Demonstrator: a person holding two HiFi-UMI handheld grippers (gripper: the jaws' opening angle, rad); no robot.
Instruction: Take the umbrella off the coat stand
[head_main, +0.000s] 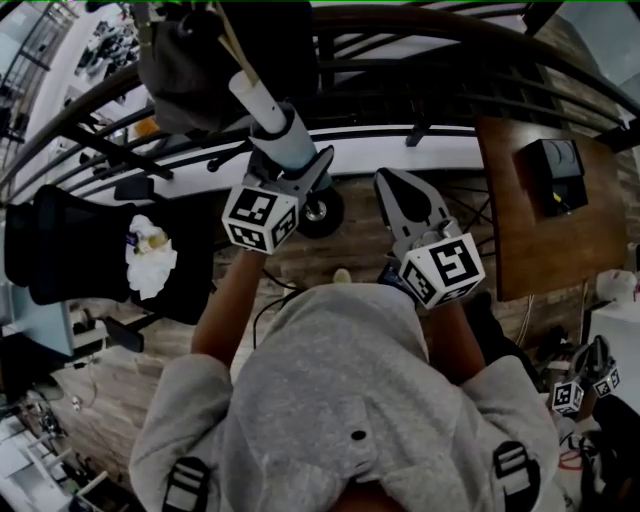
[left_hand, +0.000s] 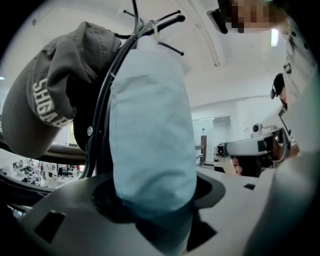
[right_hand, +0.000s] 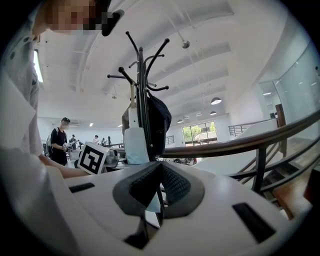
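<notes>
Railings (right_hand: 240, 140) and a bright hall lie behind the stand (right_hand: 144, 100), where the umbrella (left_hand: 152, 125) still hangs from a hook beside a cap (left_hand: 50, 100), left tool (head_main: 290, 165) clenched on it, right tool (right_hand: 160, 170) closed and empty, so lifting it off remains.

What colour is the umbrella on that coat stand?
The umbrella is pale blue; the left gripper view shows it best.

Head view: umbrella (head_main: 283, 135) on coat stand (right_hand: 145, 100) sits between the left gripper (head_main: 290, 160) jaws, cap (head_main: 190, 60) at its 10 o'clock, right gripper (head_main: 395, 185) at 3 o'clock, table (head_main: 540, 220) beyond it, railing (head_main: 420, 60) behind.
</notes>
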